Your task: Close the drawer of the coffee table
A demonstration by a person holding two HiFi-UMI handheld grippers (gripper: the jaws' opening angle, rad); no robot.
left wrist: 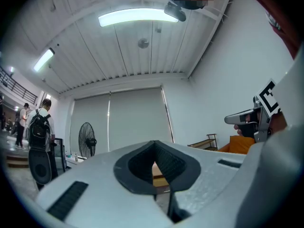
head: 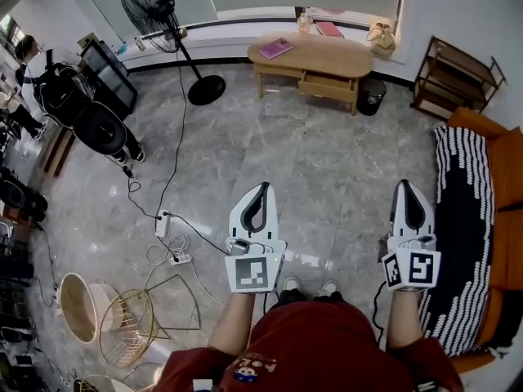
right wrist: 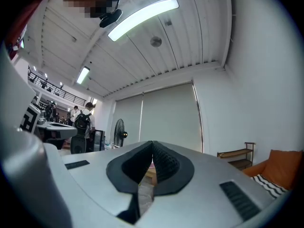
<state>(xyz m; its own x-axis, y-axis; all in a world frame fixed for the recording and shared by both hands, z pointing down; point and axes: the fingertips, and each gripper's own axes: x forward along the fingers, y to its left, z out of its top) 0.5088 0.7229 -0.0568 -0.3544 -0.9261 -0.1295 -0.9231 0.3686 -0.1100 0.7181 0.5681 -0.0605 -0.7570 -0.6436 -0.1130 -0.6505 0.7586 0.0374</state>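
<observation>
The wooden coffee table (head: 315,55) stands far across the room under the window. Its drawer (head: 327,86) juts out a little from the front. A pink book (head: 275,48) lies on the top. Both grippers are held close to my body, well away from the table and pointing toward it. My left gripper (head: 262,189) is shut with nothing in it, its tips meeting (left wrist: 154,144). My right gripper (head: 406,185) is shut and empty too (right wrist: 152,144). A sliver of the table (left wrist: 159,178) shows through the left gripper's jaw loop.
A standing fan (head: 176,31) and its cable lie left of the table, with a black bin (head: 372,96) and a wooden shelf (head: 453,76) to its right. An orange sofa with a striped throw (head: 466,219) runs along the right. A power strip (head: 163,223) and wire baskets (head: 131,325) sit at my left.
</observation>
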